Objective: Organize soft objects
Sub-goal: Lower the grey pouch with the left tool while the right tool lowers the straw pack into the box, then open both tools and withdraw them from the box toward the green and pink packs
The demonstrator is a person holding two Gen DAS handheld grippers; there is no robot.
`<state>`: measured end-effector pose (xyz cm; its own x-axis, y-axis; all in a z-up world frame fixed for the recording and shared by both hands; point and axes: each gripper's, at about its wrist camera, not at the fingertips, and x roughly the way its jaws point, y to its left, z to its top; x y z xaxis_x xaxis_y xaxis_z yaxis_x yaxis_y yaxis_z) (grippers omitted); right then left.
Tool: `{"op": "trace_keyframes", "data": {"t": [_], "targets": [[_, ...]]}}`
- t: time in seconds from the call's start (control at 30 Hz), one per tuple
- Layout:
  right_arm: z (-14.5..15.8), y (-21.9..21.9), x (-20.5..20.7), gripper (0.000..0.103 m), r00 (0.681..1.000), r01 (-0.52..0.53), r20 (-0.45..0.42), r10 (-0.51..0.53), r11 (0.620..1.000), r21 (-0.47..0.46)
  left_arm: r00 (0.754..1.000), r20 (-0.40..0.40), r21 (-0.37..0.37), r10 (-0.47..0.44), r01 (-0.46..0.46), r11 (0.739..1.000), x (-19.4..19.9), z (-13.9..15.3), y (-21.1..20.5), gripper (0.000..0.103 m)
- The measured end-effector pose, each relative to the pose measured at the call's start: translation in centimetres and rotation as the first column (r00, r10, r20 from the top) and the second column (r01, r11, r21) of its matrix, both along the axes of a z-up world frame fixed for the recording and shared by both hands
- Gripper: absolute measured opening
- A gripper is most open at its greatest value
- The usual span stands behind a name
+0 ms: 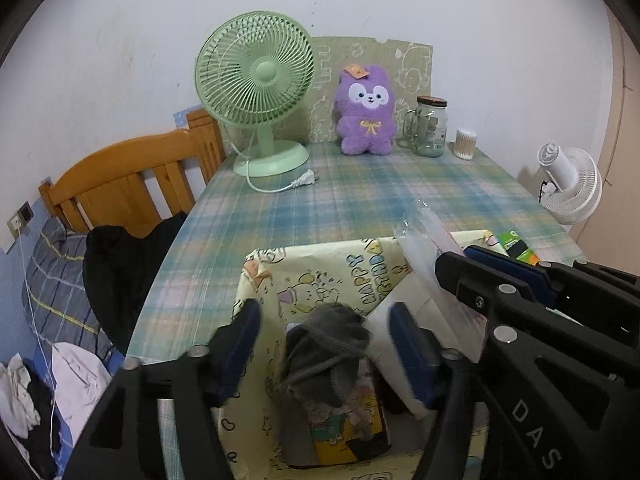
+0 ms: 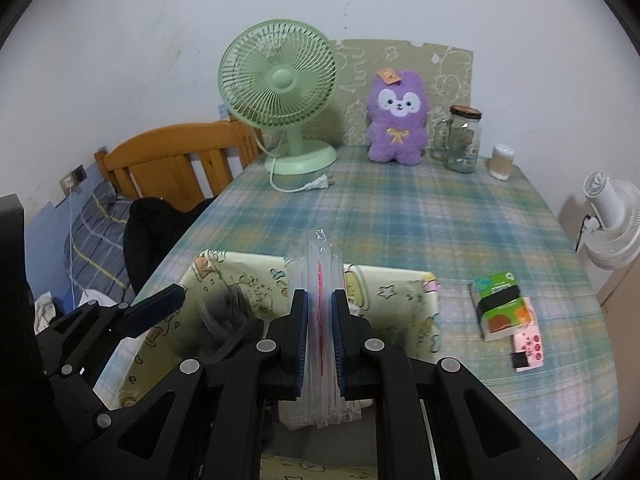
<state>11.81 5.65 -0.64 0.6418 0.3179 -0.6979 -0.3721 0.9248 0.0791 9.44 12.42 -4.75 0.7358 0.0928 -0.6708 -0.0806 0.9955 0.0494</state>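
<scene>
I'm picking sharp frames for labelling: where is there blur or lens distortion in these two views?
Left wrist view: the left claw pads smear with motion; table edge bows from fisheye.
Right wrist view: the grey soft bundle is streaked; the clear plastic pack in the right claw stays sharp.

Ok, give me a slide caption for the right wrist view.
Right gripper clamps a clear plastic packet over the yellow cartoon box.

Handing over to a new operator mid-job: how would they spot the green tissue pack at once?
Start at the plaid-covered table and find the yellow cartoon-print box at its near edge. Just right of that box, flat on the cloth, lies the green tissue pack. A black band crosses it, and it rests partly on a pink printed packet, unlike anything else there.
</scene>
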Motion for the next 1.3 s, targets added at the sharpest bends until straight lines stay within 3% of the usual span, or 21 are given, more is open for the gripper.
{"op": "trace_keyframes", "data": {"t": [0.07,0.53,0.6,0.67,0.73,0.83,0.97,1.3], "targets": [[-0.3,0.3,0.1,0.014,1.000,-0.013,-0.012,0.013,1.000,-0.001,1.000,-0.006,-0.003,0.015,-0.015,1.000,0.0,-0.2,0.3,0.087],[-1.6,1.4,0.4,0.017,0.996,-0.068,-0.058,0.069,0.998,0.018,0.998,-0.049,-0.024,0.041,-0.043,0.999,-0.2,-0.8,1.2,0.092],[-1.6,1.4,0.3,0.028,0.996,-0.065,-0.056,0.065,0.998,0.006,0.998,-0.053,-0.028,0.035,-0.037,0.999,-0.3,-0.9,1.1,0.093],[-1.5,1.1,0.2,0.058,0.997,-0.054,-0.050,0.054,0.999,0.003,0.998,-0.051,-0.036,0.028,-0.030,0.999,-0.5,-0.8,1.0,0.094],[-1.3,0.6,0.0,0.070,0.998,-0.039,-0.039,0.039,0.999,0.014,0.999,-0.041,-0.038,0.022,-0.023,0.999,-0.7,-0.6,0.8,0.096],[-1.1,0.1,-0.2,0.072,0.999,-0.035,-0.031,0.036,0.999,0.023,0.999,-0.027,-0.041,0.024,-0.025,0.999,-1.0,-0.2,0.4,0.097],[-0.4,-0.9,-0.5,0.082,1.000,-0.006,-0.014,0.007,0.999,0.044,1.000,-0.009,-0.076,0.015,-0.015,0.997,-1.3,0.5,-0.3,0.097],[1.1,-3.3,-1.0,0.084,0.999,0.044,0.023,-0.046,0.997,0.055,1.000,0.026,-0.075,-0.013,0.014,0.997,-1.5,1.8,-2.5,0.100]]}}
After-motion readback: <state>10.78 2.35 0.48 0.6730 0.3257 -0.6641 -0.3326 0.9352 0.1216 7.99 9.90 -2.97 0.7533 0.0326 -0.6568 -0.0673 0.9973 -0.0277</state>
